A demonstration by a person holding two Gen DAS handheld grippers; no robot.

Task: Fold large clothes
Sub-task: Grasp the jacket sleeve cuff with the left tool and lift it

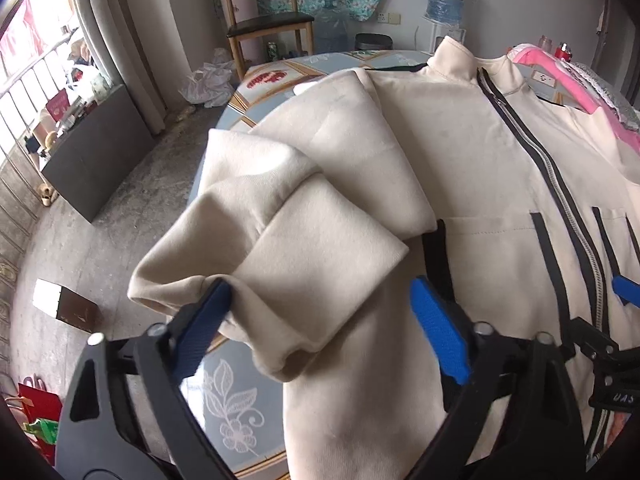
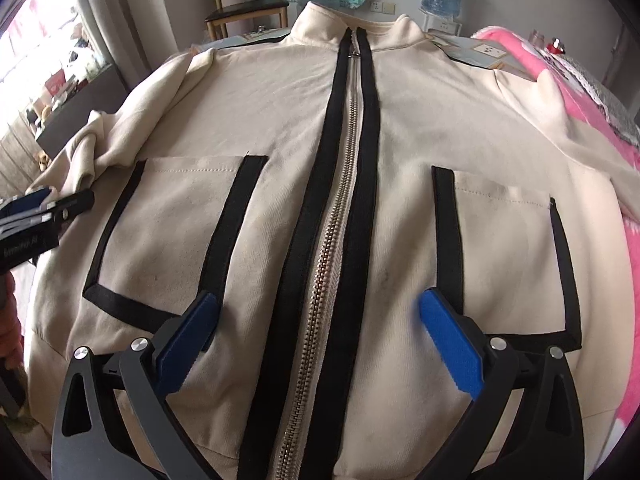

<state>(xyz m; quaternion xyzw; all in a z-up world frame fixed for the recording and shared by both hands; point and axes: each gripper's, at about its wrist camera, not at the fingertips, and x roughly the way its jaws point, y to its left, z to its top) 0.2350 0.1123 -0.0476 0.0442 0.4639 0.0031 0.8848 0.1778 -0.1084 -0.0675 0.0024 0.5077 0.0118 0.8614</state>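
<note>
A cream zip-up jacket [image 2: 280, 128] lies front-up across the bench [image 1: 224, 412]. The left gripper [image 1: 320, 320] stands wide around its bunched sleeve [image 1: 280, 248] at the bench's left edge; the right gripper [image 2: 320, 332] hovers agape above the zipper [image 2: 332, 248].

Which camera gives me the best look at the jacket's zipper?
The right wrist view: the zipper runs down the middle, visible from collar to hem between its black strips. The left wrist view shows it only slanting along the right side, its lower end hidden behind the tool.
</note>
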